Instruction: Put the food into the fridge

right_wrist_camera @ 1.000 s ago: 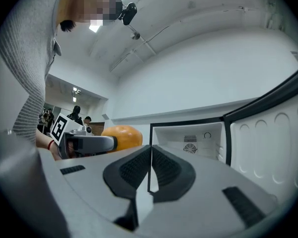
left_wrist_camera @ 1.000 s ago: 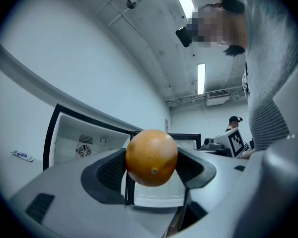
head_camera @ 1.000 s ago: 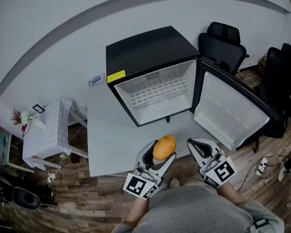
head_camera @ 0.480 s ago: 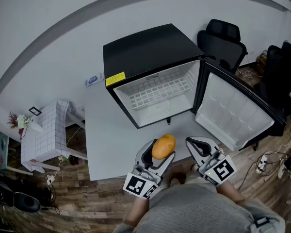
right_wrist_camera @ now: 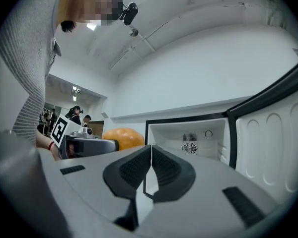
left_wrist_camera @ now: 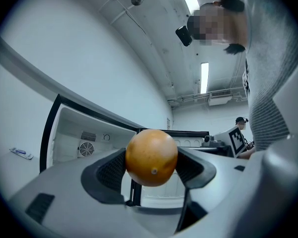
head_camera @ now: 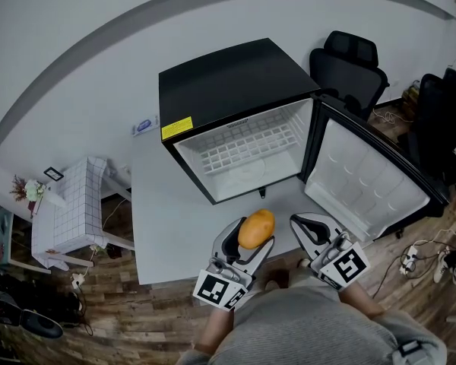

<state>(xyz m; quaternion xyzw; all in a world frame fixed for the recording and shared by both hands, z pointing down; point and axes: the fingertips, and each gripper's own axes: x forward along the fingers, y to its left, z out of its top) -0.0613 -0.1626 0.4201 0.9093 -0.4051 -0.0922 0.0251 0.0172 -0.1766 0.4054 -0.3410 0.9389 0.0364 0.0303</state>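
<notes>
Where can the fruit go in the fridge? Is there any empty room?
Plenty. Inside the fridge, the wire shelf is bare, and so is the floor under it. The table in front is bare too. It is crowded only where the left gripper holding the fruit and the right gripper sit side by side.

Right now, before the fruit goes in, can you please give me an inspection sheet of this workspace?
Surface: pale grey table, nothing seen on it in front of the fridge.
Job's things: black fridge on the table, door swung open to the right; wire shelf inside holds nothing; orange fruit held up in front of the opening.
Clutter: one small blue-and-white item beside the fridge.
Grippers: left gripper shut on the orange fruit; right gripper shut, empty.
Cables: power strip with cords on the floor at the right.
Surroundings: black chairs, small white side table, wood floor.
</notes>
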